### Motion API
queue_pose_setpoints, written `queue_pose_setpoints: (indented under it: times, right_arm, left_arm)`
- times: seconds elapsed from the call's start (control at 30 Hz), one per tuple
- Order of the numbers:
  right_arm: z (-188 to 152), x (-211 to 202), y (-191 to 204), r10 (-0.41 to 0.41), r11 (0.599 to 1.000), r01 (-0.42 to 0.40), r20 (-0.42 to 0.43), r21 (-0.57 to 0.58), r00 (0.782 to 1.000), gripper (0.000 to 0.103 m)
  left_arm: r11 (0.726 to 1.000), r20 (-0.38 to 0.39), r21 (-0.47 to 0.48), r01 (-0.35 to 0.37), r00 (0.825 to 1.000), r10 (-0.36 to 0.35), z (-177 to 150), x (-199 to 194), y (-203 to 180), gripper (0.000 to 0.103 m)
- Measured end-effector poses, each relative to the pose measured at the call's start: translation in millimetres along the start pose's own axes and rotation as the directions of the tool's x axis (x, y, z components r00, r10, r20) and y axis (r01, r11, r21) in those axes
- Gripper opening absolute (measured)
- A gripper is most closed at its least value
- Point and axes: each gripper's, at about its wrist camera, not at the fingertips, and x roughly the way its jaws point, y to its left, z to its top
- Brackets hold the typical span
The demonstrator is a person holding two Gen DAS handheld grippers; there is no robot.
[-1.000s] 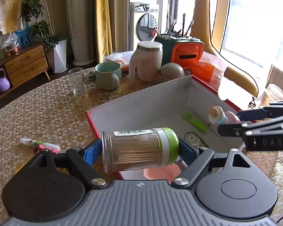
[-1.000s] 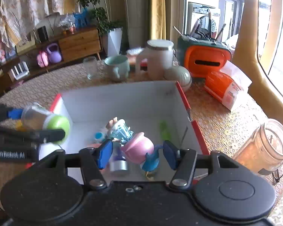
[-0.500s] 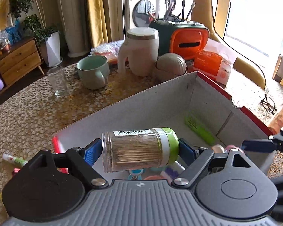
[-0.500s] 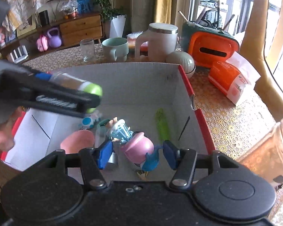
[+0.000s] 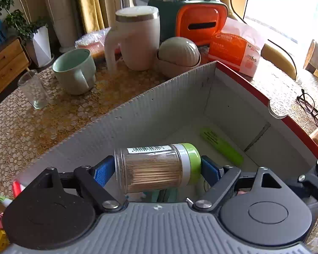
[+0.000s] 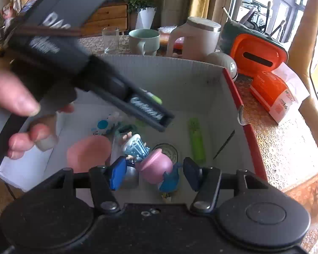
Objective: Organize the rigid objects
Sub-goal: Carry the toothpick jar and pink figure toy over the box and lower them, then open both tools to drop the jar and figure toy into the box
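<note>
Honeycomb-patterned cloth covers the table point(image 5: 53, 122), on which a shallow cardboard box point(image 5: 159, 110) with red outer edges is set. The left gripper point(image 5: 156, 167) is held above the box interior, its blue pads clamped on a toothpick jar point(image 5: 154, 167) that lies sideways, green cap toward the right pad. In the right wrist view this gripper is seen blurred, slanting across the box from the upper left, with the left hand point(image 6: 17, 105) around its handle. The right gripper point(image 6: 152, 173) is spread apart over the near part of the box; a pink-and-blue figurine point(image 6: 156, 167) is seen between its pads, with a gap on each side. On the box floor a green lighter point(image 6: 196, 140), a pink disc point(image 6: 87, 152) and a pale blue toy point(image 6: 135, 146) are seen. Open floor is left around the lighter, toward the far wall and right corner. Beyond the far wall a green mug point(image 5: 74, 74), a cream lidded jug point(image 5: 135, 40) and an orange case point(image 5: 201, 23) are ranged close by.
</note>
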Motion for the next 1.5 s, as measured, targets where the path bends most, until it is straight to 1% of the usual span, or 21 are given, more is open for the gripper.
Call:
queue_pose_setpoints:
  times: [0.13,0.37,0.57,0.8,0.9,1.03,1.17,1.23,1.37,1.5]
  right_arm:
    - [-0.7,5.1,1.2,0.003,1.0,-0.003,-0.01,-0.005,1.0,0.058]
    - [-0.8,8.8,1.9,0.015,1.0,-0.015,-0.021,-0.009,1.0,0.058]
    - [-1.1,12.3,2.4,0.014,1.0,-0.014,-0.034,0.001,0.999,0.058]
    - [0.6,11.6,1.6,0.01,1.0,-0.01,-0.024,0.02,1.0,0.064]
    - [0.8,8.1,2.9,0.007,1.0,-0.007,-0.019,0.022,1.0,0.065]
    - [2.3,0.4,5.7,0.007,1.0,-0.007,-0.006,0.03,1.0,0.068]
    - [4.4,-11.9,10.6,0.002,0.999,-0.003,0.016,0.035,1.0,0.069]
    - [5.1,-20.4,14.0,0.004,0.999,-0.005,0.029,0.039,1.0,0.07]
    - [7.3,-35.7,20.6,0.006,0.999,-0.009,0.057,0.041,0.998,0.078]
    - [7.9,-52.5,27.9,0.008,0.999,-0.011,0.086,0.046,0.996,0.081]
  left_arm:
    - [1.0,-0.02,-0.013,0.001,1.0,-0.002,2.3,8.5,-0.6,0.087]
    - [1.0,-0.063,-0.004,-0.019,0.998,0.019,-2.2,22.6,-1.7,0.086]
    - [1.0,-0.065,-0.004,-0.017,0.998,0.017,-0.4,26.6,-1.1,0.086]
    - [1.0,-0.051,0.003,-0.025,0.998,0.025,-0.3,25.0,-2.3,0.086]
    - [1.0,-0.025,-0.015,-0.003,1.0,0.003,-0.8,14.4,0.2,0.086]
    - [0.999,0.008,-0.028,0.02,1.0,-0.02,-1.5,-2.6,4.7,0.086]
    - [0.999,0.042,-0.038,0.035,0.999,-0.034,-4.9,-23.9,8.1,0.086]
    - [0.999,0.061,-0.033,0.033,0.998,-0.031,-7.0,-36.3,9.5,0.086]
    - [0.998,0.096,-0.045,0.039,0.995,-0.035,-12.4,-60.9,14.0,0.086]
    - [0.998,0.132,-0.052,0.027,0.991,-0.02,-19.3,-87.3,18.6,0.086]
